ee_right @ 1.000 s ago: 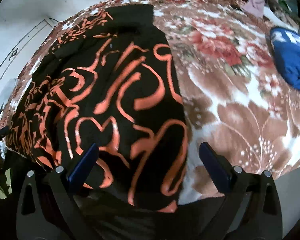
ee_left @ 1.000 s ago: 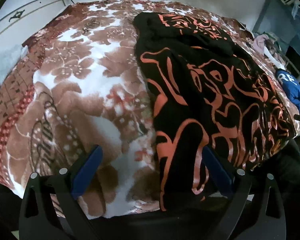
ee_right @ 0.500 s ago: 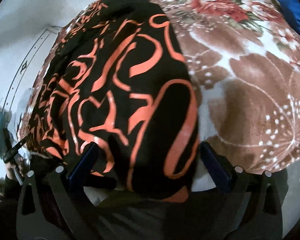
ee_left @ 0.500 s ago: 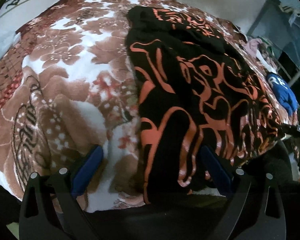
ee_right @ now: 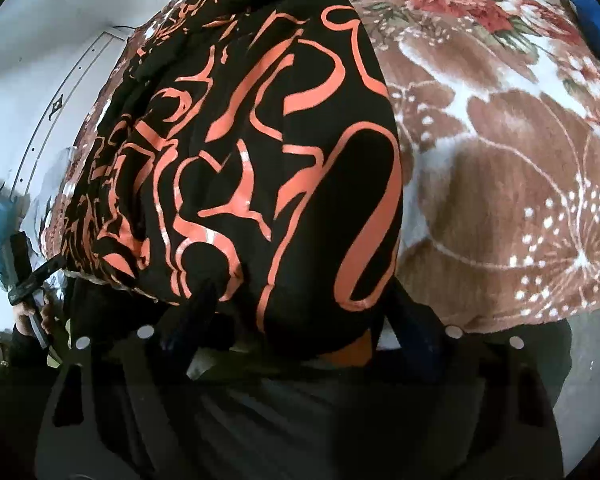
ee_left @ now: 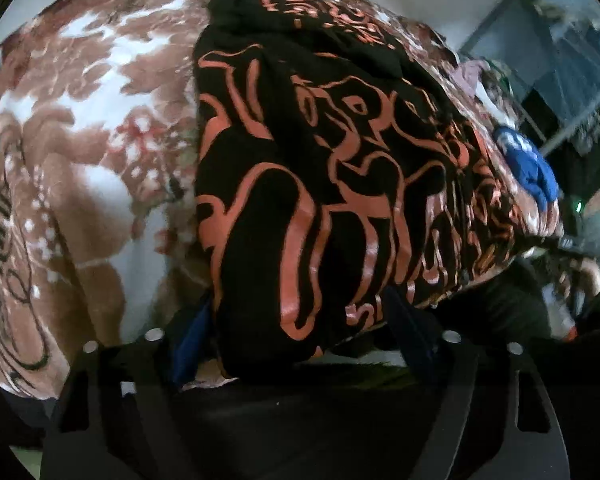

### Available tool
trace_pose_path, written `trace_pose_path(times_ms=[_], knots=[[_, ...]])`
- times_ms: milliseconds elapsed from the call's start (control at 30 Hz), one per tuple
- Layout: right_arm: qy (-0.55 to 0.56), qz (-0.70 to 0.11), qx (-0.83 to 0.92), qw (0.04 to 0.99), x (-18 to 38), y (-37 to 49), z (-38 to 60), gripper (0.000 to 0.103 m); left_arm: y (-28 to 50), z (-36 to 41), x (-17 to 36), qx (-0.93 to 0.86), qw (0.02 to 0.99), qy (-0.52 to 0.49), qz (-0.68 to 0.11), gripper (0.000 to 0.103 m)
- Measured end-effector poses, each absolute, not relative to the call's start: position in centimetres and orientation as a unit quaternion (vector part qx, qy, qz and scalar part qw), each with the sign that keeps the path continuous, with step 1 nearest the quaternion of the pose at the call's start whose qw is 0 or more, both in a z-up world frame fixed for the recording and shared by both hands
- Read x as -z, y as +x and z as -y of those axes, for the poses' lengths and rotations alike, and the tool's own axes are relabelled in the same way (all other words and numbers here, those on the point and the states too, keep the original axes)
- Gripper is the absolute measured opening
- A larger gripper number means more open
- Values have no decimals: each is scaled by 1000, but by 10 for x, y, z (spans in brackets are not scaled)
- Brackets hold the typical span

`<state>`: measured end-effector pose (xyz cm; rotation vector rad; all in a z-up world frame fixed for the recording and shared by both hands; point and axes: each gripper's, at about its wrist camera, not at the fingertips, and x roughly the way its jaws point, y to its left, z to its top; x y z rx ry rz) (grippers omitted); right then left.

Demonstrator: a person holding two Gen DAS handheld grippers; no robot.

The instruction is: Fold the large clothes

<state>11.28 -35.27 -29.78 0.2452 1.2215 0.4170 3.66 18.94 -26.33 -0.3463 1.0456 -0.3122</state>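
Observation:
A large black garment with orange swirl print (ee_left: 340, 168) lies lengthwise on a bed, folded into a long strip; its near hem hangs over the bed's front edge. It also fills the right wrist view (ee_right: 252, 168). My left gripper (ee_left: 300, 324) is open, its blue fingers (ee_left: 188, 336) standing either side of the hem's left corner. My right gripper (ee_right: 296, 320) is open, its fingers (ee_right: 412, 320) standing either side of the hem's right corner. The cloth covers most of each finger.
The bed carries a brown, white and red floral blanket (ee_left: 80, 152), also seen on the right (ee_right: 500, 160). A blue garment (ee_left: 532, 164) lies at the bed's right side (ee_right: 592, 20). White wall and clutter lie beyond the bed.
Both grippers have moved forward and down to the garment's near hem, which now lies between the fingers of each. The jaws have stayed open.

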Motion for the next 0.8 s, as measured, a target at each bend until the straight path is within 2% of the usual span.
trace_pose_path(times_ms=[67,100,167,233,267,333,400,533,700,800], knots=[[135,-572,-189,787,313,120,359,84,40,-196,265,140,837,-190,-494,56],[141,-570,-190,786,316,122,361,85,41,-198,266,137,835,-194,-497,44],[153,-567,-193,786,316,125,360,92,44,-199,269,130,832,-184,-507,38],[141,-569,-186,789,315,125,354,91,47,-196,270,123,831,-165,-517,28],[124,-571,-181,791,313,125,350,87,48,-192,268,119,831,-152,-521,25],[95,-577,-168,794,307,121,346,66,49,-181,261,114,835,-121,-524,15],[93,-576,-165,795,300,117,350,54,50,-170,256,103,837,-90,-529,13],[82,-576,-158,798,294,112,354,37,54,-159,252,83,837,-57,-539,12],[85,-579,-156,795,298,117,351,35,55,-159,256,80,836,-51,-540,12],[106,-580,-163,791,305,120,355,41,55,-165,259,82,834,-62,-542,14]])
